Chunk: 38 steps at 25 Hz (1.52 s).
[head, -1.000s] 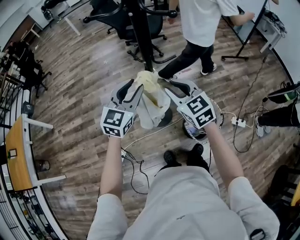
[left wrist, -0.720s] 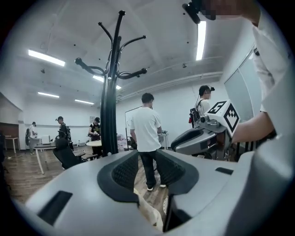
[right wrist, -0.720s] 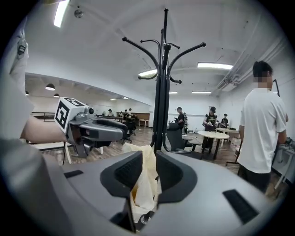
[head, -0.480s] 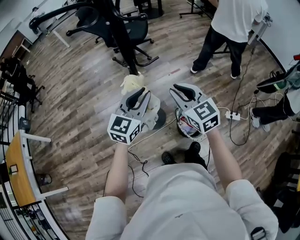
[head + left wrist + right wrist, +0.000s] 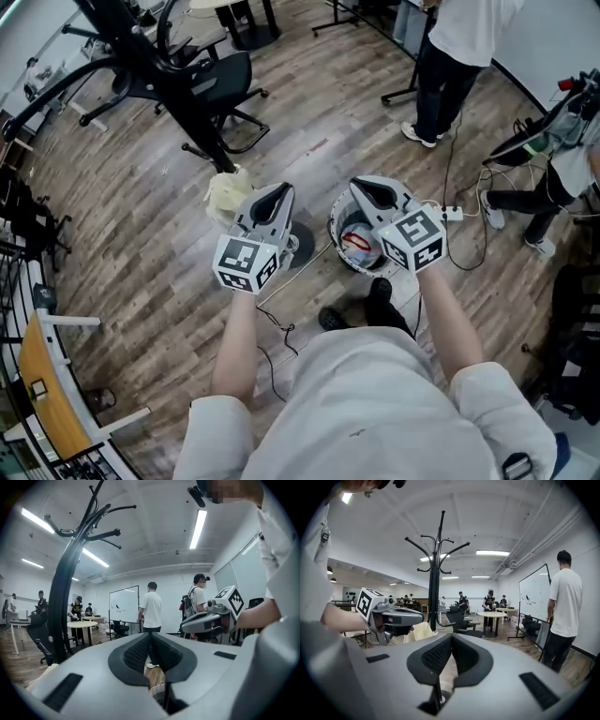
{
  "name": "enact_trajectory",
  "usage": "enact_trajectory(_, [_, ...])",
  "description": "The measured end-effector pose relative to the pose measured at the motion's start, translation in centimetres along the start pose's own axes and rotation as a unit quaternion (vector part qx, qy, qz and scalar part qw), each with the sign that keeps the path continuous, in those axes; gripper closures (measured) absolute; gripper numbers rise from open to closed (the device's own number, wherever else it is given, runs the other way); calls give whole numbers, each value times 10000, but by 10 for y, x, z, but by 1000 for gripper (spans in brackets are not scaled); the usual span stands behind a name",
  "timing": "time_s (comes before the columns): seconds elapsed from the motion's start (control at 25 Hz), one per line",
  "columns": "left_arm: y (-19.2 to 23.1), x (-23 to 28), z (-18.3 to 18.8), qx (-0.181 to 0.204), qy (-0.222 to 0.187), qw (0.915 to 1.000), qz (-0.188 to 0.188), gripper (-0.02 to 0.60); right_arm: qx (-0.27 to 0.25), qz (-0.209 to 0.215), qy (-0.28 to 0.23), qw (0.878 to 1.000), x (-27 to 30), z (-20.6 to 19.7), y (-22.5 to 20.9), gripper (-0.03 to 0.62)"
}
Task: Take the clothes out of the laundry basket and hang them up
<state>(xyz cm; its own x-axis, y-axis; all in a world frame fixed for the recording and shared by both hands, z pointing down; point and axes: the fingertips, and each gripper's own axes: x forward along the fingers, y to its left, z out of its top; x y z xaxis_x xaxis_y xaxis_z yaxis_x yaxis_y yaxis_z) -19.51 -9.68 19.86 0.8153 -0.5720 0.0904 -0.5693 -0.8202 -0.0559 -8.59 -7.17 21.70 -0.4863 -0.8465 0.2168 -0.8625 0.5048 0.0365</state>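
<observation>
Garment [image 5: 228, 192]: pale yellow, hanging down against coat stand [image 5: 178, 94] pole
Basket [image 5: 334, 230]: upright, mouth up, red clothes [image 5: 356, 240] inside
Left gripper [image 5: 275, 195]: jaws have just been closing, together, empty
Right gripper [image 5: 367, 190]: closed, empty

Left gripper [image 5: 277, 195] beside pale yellow garment [image 5: 225, 192], right gripper [image 5: 366, 189] over white laundry basket [image 5: 338, 242]

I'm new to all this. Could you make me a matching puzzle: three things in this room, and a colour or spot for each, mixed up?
Things:
1. garment
2. laundry basket
3. office chair

Descriptions:
A. black, on a wheeled base
B. pale yellow, beside the pole of the coat stand
C. on the floor, with red and white clothes inside

Pairs: 1-B, 2-C, 3-A
</observation>
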Motion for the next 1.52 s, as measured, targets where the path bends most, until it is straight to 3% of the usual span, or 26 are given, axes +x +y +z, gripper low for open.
enact_trajectory(0.44, [-54,83,2,5,65,9971,-765,548,272,-753,101,9967,-60,-25,-78,586])
enact_trajectory(0.76, [-84,128,-9,-36,245,9951,-953,549,371,-945,264,9945,-85,-49,-126,586])
enact_trajectory(1.12, [-101,173,-39,-268,653,9942,-814,549,611,-674,593,9941,-87,-92,-165,586])
enact_trajectory(1.52, [-126,210,-106,-722,1235,9882,-554,549,725,-162,1168,9904,-80,-170,-191,586])
